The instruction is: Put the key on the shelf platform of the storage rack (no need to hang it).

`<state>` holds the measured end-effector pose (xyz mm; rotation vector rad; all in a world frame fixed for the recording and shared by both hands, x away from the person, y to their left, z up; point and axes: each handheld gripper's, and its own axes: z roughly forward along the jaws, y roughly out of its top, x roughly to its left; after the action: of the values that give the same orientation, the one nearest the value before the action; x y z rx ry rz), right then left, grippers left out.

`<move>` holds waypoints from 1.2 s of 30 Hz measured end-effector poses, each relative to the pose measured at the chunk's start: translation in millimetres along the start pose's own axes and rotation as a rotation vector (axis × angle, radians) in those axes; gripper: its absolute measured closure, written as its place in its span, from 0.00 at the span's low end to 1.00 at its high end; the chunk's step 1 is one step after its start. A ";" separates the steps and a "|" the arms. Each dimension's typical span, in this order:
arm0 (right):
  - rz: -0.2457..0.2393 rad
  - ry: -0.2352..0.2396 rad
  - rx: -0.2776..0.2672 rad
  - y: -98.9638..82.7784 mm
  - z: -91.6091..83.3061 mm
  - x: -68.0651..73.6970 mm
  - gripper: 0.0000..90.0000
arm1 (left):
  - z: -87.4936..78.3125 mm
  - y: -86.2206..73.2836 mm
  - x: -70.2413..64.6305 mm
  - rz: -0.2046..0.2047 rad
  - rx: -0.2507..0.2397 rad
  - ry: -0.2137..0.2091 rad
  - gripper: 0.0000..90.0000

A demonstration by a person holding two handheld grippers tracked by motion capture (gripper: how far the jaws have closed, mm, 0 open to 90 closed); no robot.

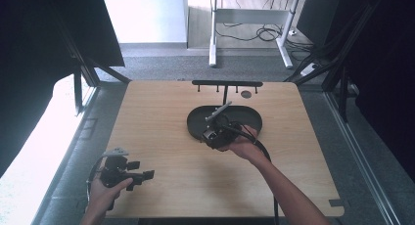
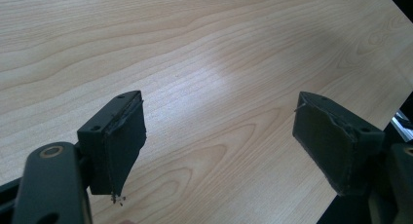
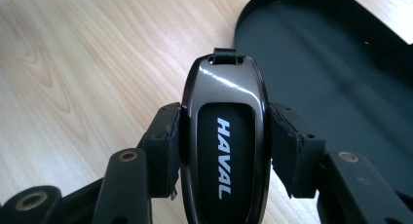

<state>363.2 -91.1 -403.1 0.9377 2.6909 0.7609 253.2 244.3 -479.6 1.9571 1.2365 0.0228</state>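
Note:
A glossy dark car key fob (image 3: pixel 225 136) with white HAVAL lettering sits between the pads of my right gripper (image 3: pixel 225 146), which is shut on its two sides. The fob hangs above the wood, at the left rim of a black oval tray (image 3: pixel 311 58). From above, the right gripper (image 1: pixel 215 134) is at the near left part of the tray (image 1: pixel 195 122). My left gripper (image 2: pixel 216 146) stands open over bare wood, nothing between its pads. In the high view the left gripper (image 1: pixel 139 176) is near the table's front left corner.
A black rack with several short hooks (image 1: pixel 226 83) stands at the table's far edge behind the tray. A small dark round disc (image 1: pixel 246 94) lies next to it. The wooden tabletop (image 1: pixel 161 137) ends in grey floor on all sides.

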 end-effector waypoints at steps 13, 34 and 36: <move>0.043 -0.047 -0.007 7.5 -2.9 -25.9 0.55 | -0.5 -0.1 1.2 0.000 0.000 0.000 0.22; 0.098 -0.108 0.007 14.4 5.2 -58.6 0.55 | -1.3 -0.3 2.2 -0.004 -0.003 0.001 0.22; 0.101 -0.111 0.009 14.5 7.4 -61.6 0.55 | -1.2 -0.4 2.3 -0.003 -0.002 0.002 0.22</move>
<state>421.4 -116.9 -401.0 1.0911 2.5700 0.6949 253.7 246.9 -479.9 1.9535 1.2401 0.0247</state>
